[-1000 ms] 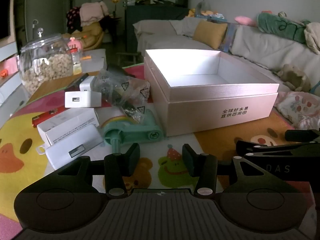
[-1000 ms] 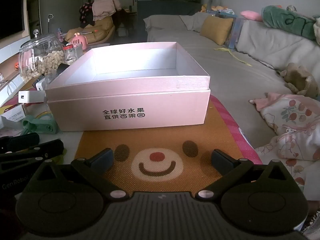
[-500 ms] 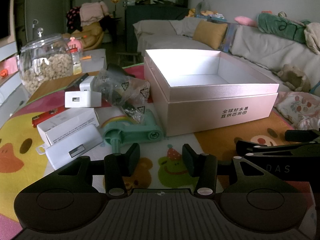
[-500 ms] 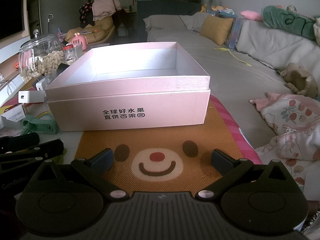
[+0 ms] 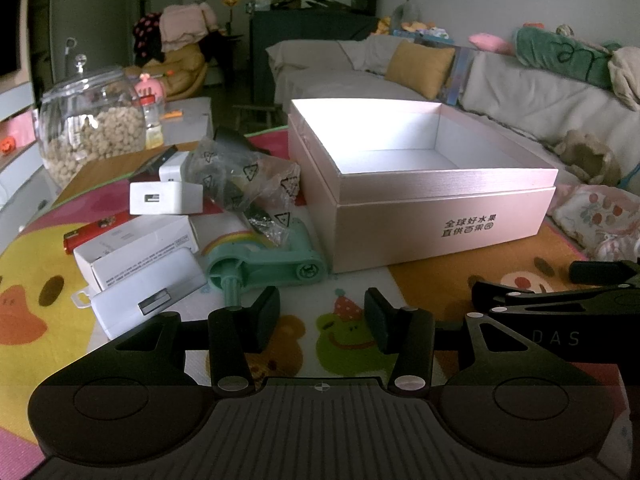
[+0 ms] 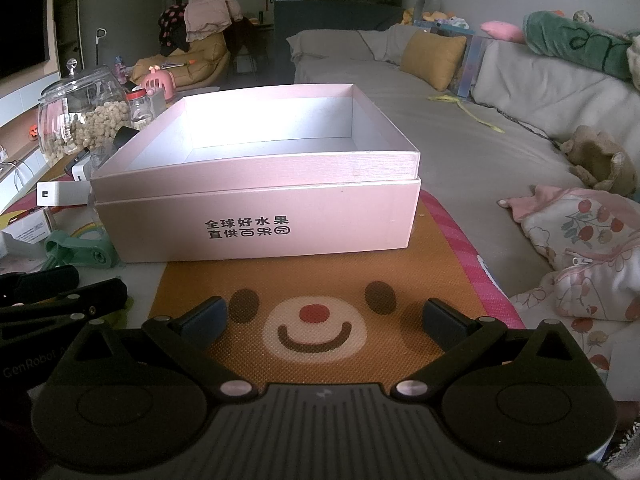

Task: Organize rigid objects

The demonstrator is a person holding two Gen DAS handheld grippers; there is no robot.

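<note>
- Left wrist view: the left tongs [image 5: 320, 318] hang over the cartoon play mat [image 5: 36, 288] with the jaws parted and nothing between them, so released.
- The stuff to sort sits in a heap just left of the pink box [image 5: 436, 216]: a mint green tape dispenser [image 5: 266, 262], a white charger block [image 5: 166, 198], a white carton [image 5: 136, 248], a white power bank [image 5: 148, 296] closest to the tongs, a red lighter [image 5: 86, 236] and a crinkly plastic bag [image 5: 248, 180] lying over the dispenser's far end.
- My guess: the chargers and the carton are light, stiff and smooth, so pinch them across the narrow flat sides. The dispenser looks easiest by its handle. The bag will be slippery and floppy.
- The box is open and looks empty, touching the dispenser's corner.
- A glass jar [image 5: 90, 128] of snacks stands further back. That one looks fragile.
- Right wrist view: the right tongs [image 6: 324, 318] are spread wide over the bear face on the mat, gripping nothing.
- The box is dead ahead, and the clutter peeks out at its left.
- Room: a grey sofa [image 6: 460, 136] with a mustard cushion [image 6: 432, 58], and plush toys about. Dim light.
</note>
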